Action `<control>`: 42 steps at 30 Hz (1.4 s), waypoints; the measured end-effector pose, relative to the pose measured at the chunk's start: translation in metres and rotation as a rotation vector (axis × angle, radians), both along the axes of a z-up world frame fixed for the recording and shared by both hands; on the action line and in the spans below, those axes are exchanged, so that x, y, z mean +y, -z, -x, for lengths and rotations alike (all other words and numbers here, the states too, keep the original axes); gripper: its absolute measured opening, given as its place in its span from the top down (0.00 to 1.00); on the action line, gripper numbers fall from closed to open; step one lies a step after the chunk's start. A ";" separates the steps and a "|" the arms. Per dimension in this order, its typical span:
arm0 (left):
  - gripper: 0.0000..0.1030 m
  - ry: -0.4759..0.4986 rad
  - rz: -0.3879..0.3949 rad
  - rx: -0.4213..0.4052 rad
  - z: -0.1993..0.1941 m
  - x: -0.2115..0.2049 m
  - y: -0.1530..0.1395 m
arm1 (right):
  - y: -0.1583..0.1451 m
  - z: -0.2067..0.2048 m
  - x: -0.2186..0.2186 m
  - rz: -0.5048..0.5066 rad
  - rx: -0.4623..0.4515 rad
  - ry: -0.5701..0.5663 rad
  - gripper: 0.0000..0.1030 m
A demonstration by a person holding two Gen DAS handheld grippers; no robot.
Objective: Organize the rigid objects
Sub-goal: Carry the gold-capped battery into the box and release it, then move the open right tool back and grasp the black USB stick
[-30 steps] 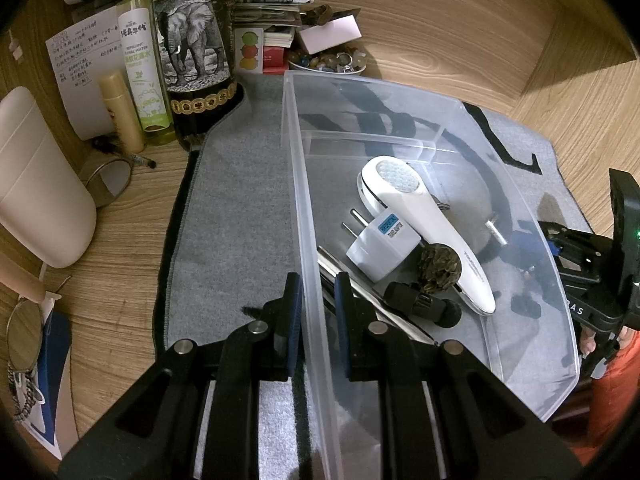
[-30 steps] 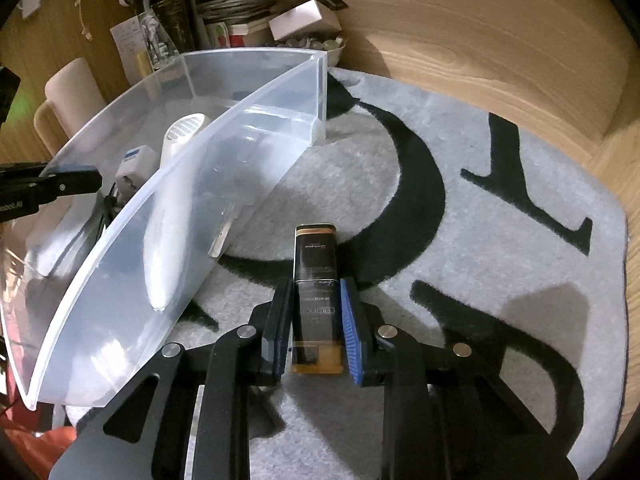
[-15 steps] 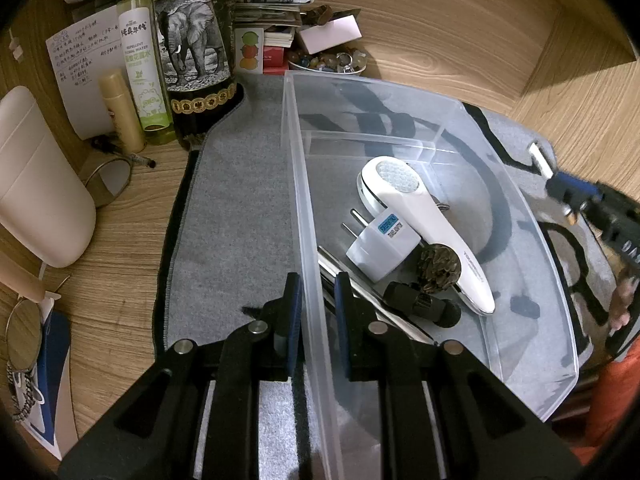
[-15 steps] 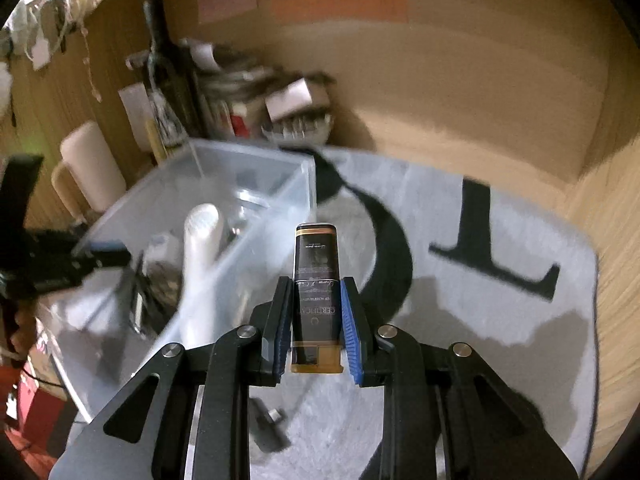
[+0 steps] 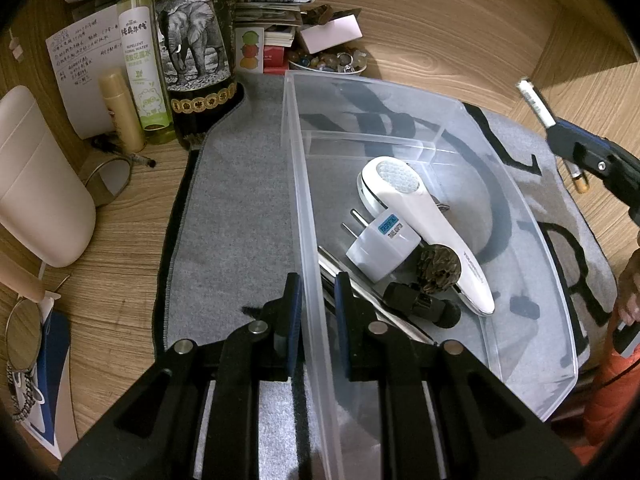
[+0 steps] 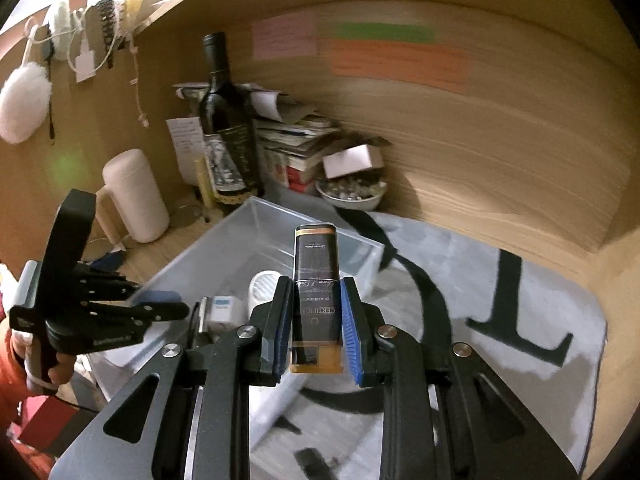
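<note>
Grey mat [image 5: 236, 208] under clear bin [image 5: 298, 184]. Left gripper [image 5: 316, 300] clamps bin wall; right gripper [image 6: 314, 320] clenches black tin [image 6: 316, 284] above it.

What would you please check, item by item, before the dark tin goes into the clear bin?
1. Grip on the tin: the right gripper is shut on the dark tin, which sits straight between the fingers. Ok.
2. Bin steadied: the left gripper is clamped on the near wall of the clear bin. Ok.
3. Tin lifted off the grey mat: it is in the air. Ok.
4. Free floor in the bin: bare space shows beyond the white massager and the white plug adapter. Ok.
5. Tin lid shut: cannot tell.
6. Tin already above the bin opening: cannot tell.
</note>
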State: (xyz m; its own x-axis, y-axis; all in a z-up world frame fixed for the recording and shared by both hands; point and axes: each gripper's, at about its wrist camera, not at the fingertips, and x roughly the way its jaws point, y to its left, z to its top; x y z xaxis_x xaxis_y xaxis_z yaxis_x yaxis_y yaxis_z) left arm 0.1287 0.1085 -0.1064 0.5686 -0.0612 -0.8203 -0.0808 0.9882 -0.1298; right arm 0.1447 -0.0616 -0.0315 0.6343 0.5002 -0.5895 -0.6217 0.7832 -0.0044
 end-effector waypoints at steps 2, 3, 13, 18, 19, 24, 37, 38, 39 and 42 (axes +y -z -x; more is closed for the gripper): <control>0.85 0.000 0.003 -0.001 0.000 0.001 0.000 | 0.002 -0.001 0.006 0.005 0.007 -0.015 0.79; 0.85 0.001 0.004 0.000 0.000 0.001 0.000 | 0.004 -0.001 0.009 0.010 0.011 -0.022 0.79; 0.85 0.003 0.012 -0.004 0.003 0.004 0.001 | 0.037 -0.010 0.041 0.101 0.088 -0.076 0.79; 0.85 0.003 0.011 -0.003 0.003 0.005 0.001 | 0.051 -0.011 0.048 0.149 0.117 -0.086 0.79; 0.85 0.002 0.010 -0.003 0.003 0.005 0.001 | 0.052 -0.010 0.049 0.158 0.106 -0.082 0.79; 0.85 0.002 0.010 -0.003 0.003 0.005 0.001 | 0.051 -0.011 0.051 0.169 0.113 -0.080 0.79; 0.85 0.003 0.009 -0.003 0.003 0.005 0.001 | 0.034 -0.002 0.034 0.105 0.106 -0.066 0.64; 0.85 0.003 0.008 -0.003 0.003 0.005 0.001 | 0.032 -0.001 0.031 0.099 0.102 -0.061 0.63; 0.85 0.003 0.008 -0.003 0.003 0.005 0.001 | 0.029 0.000 0.028 0.091 0.098 -0.056 0.62; 0.85 0.002 0.009 -0.003 0.003 0.005 0.001 | 0.022 0.004 0.017 0.071 0.082 -0.035 0.60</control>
State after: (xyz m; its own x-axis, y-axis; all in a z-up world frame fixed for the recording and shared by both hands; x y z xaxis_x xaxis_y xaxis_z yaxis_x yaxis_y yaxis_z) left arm 0.1258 0.1134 -0.1071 0.5712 -0.0692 -0.8179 -0.0788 0.9872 -0.1386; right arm 0.1409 -0.0443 -0.0535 0.5652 0.4761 -0.6737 -0.6490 0.7607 -0.0069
